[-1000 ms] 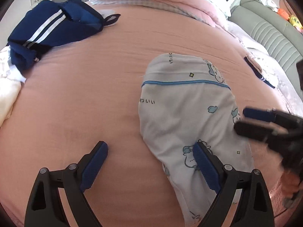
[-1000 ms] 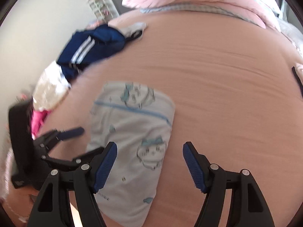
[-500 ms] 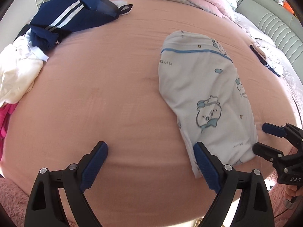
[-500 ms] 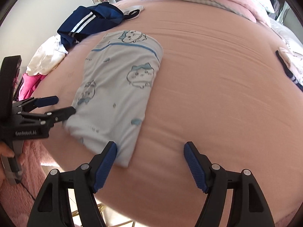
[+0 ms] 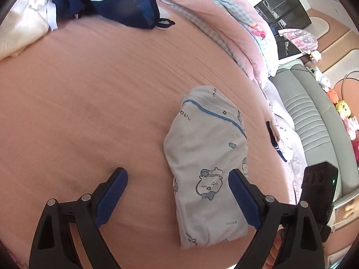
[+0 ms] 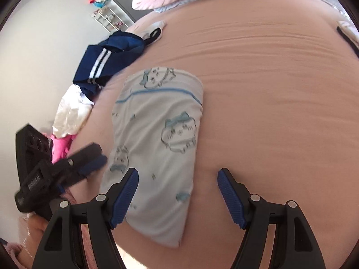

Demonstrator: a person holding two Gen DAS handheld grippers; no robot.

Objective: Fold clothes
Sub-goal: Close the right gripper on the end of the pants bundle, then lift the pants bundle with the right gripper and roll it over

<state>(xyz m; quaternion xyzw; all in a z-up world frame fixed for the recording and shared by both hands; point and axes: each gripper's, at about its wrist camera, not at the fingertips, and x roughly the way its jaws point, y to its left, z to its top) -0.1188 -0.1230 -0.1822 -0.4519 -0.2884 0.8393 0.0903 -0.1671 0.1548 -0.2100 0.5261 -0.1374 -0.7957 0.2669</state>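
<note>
Both my grippers, left (image 5: 178,192) and right (image 6: 177,192), stand with jaws spread wide, gripping nothing. One folded white garment (image 5: 207,168) (cartoon print, blue stripe) lies flat on the pink bedsheet (image 5: 89,103), near its front edge. Navy clothes (image 5: 116,2) sit well apart.

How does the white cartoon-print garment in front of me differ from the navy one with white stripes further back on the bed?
The white cartoon-print garment is folded into a flat, narrow shape; the navy striped garment lies crumpled.
The white one is pale with blue animal drawings and a thin blue line; the navy one is dark with two white stripes.
The white one lies alone, near the grippers; the navy one sits at the far edge against a white cloth.
Both rest on the pink bedsheet, ungripped.
</note>
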